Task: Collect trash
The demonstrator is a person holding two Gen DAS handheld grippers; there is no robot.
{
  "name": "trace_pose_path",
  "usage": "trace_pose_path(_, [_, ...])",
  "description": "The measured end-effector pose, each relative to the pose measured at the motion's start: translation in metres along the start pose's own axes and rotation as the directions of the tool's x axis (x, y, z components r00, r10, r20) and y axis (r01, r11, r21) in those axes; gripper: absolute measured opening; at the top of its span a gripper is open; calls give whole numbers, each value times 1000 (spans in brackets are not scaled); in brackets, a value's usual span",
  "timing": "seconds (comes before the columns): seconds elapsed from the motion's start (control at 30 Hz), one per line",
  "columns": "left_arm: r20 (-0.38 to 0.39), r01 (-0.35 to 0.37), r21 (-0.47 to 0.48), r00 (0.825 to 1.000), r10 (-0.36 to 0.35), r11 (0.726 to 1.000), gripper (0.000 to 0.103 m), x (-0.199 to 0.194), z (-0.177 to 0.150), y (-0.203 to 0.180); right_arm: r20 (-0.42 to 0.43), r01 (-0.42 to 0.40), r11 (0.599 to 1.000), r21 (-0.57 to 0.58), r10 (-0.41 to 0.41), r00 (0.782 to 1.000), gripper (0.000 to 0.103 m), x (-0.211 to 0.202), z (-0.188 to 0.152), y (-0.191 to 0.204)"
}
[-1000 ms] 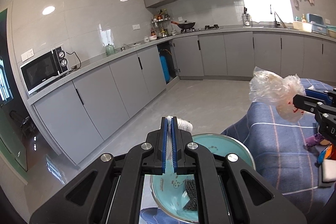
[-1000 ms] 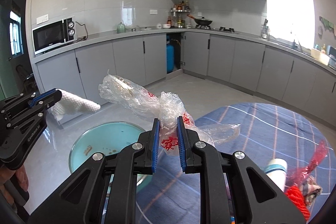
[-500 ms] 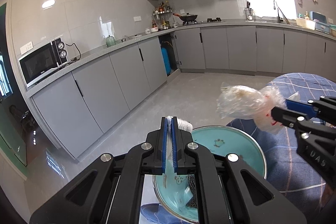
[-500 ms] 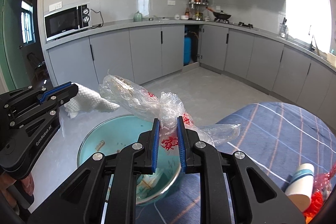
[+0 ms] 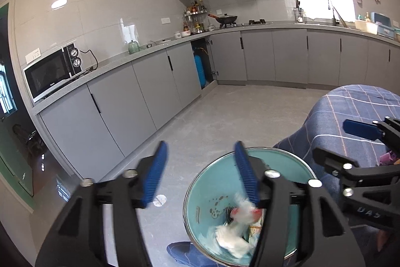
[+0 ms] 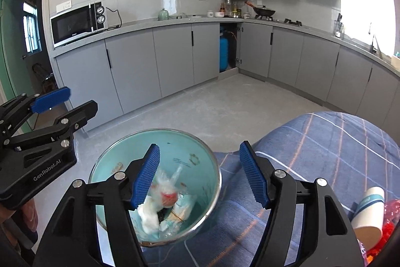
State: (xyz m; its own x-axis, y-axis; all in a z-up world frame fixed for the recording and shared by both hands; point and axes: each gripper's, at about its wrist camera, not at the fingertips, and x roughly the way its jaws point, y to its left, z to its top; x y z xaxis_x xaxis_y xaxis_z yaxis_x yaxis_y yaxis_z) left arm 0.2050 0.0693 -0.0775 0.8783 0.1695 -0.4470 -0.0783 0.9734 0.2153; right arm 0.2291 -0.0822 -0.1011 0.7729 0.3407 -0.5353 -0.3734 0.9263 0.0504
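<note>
A teal metal-rimmed bin (image 5: 200, 194) (image 6: 117, 157) stands on the floor beside the table. Inside lie a clear plastic bag with red print (image 6: 168, 192) (image 5: 243, 214) and a white crumpled tissue (image 6: 150, 215) (image 5: 230, 240), with other scraps. My left gripper (image 5: 200, 167) is open and empty above the bin's left side; it also shows in the right wrist view (image 6: 72, 104). My right gripper (image 6: 200, 174) is open and empty above the bin's right rim; it also shows in the left wrist view (image 5: 337, 139).
A table with a blue checked cloth (image 6: 325, 154) (image 5: 350, 106) is right of the bin. On it lie a paper cup (image 6: 370, 212) and red wrappers (image 6: 390, 224). Grey cabinets (image 6: 175, 59) line the far walls across a bare concrete floor.
Both grippers opened over the bin. The plastic bag left my right gripper and the tissue left my left gripper; both now lie in the bin.
</note>
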Motion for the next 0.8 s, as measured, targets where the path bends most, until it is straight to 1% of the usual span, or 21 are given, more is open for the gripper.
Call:
trace_pose_path(0.07, [7,-9,3,1000,9,1000,67,-2,0,0,0,11,1000,9,-11,1000,66,-5,-2,-3])
trace_pose_path(0.17, [14,-2,8,1000,1,1000,73,-8,-1,-5,3,45,999,19,-45,999,67,-20,-6,-10])
trace_pose_path(0.27, [21,18,21,1000,-19,1000,73,-15,-1,-14,9,74,997,32,-74,997,67,-35,-11,-18])
trace_pose_path(0.5, [46,82,70,995,-85,994,76,-40,-2,-50,42,140,988,63,-143,989,68,-83,-27,-43])
trace_pose_path(0.63, [52,127,110,990,-133,986,77,-54,-5,-76,70,198,975,99,-206,976,71,-116,-39,-65])
trace_pose_path(0.8, [66,189,172,977,-202,967,77,-74,-5,-116,84,281,950,141,-294,952,71,-154,-59,-95])
